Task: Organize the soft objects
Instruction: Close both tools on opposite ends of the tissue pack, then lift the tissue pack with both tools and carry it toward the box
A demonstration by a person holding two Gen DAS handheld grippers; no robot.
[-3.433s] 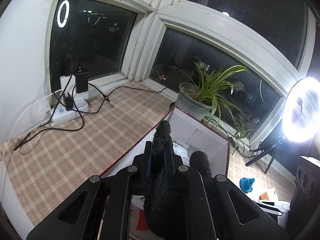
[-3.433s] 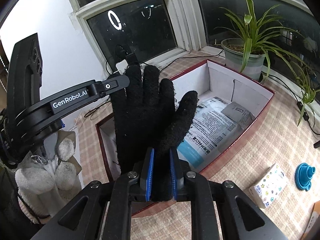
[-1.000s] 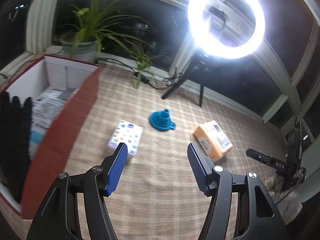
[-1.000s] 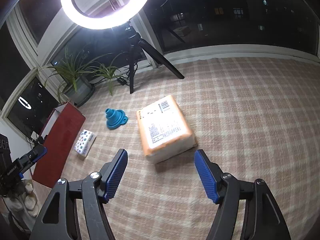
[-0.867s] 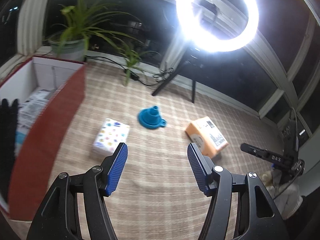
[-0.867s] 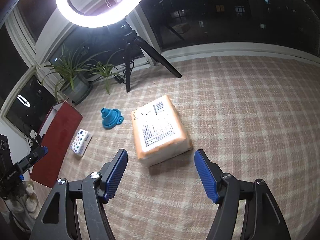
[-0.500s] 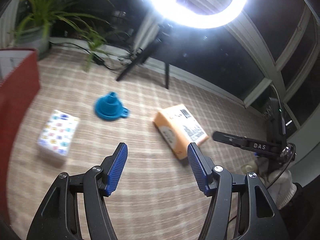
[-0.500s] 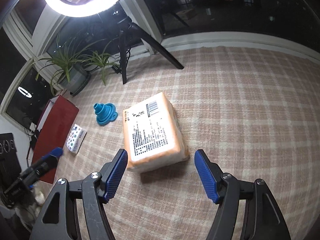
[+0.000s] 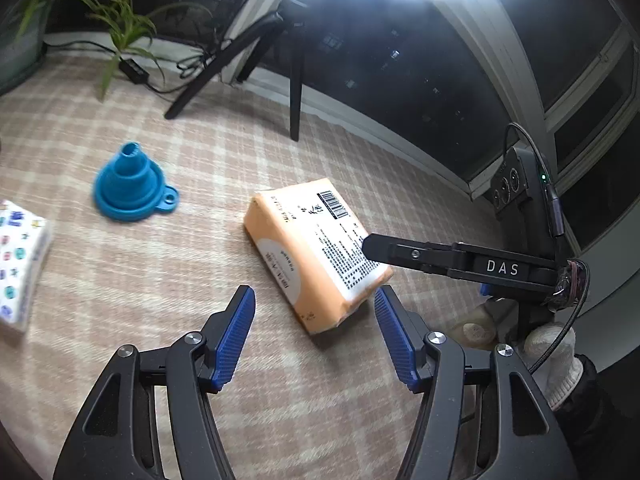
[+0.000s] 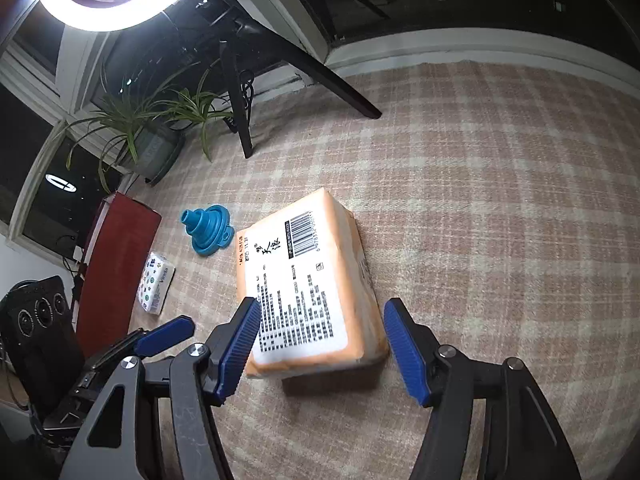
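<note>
An orange plastic-wrapped soft pack (image 9: 312, 248) (image 10: 304, 280) with a white printed label lies on the checked cloth. My right gripper (image 10: 320, 320) points down over its near end. Its jaws are closing with the pack between them, and a thin gap still shows at the right pad. One of its fingers (image 9: 420, 256) reaches over the pack's far side in the left wrist view. My left gripper (image 9: 314, 308) stands open just short of the pack's near corner, holding nothing. A small patterned tissue pack (image 9: 20, 264) (image 10: 156, 284) lies further left.
A blue funnel (image 9: 130, 190) (image 10: 208, 232) sits between the two packs. The red box (image 10: 116, 272) stands at the far left beside a potted plant (image 10: 152, 148). A ring light's tripod (image 9: 294, 92) stands behind the pack. A white-gloved hand (image 9: 556, 356) holds the right gripper.
Both grippers let go of the black glove at the red box and swung over to the orange pack, sinking toward it. The right jaws have narrowed slightly around it.
</note>
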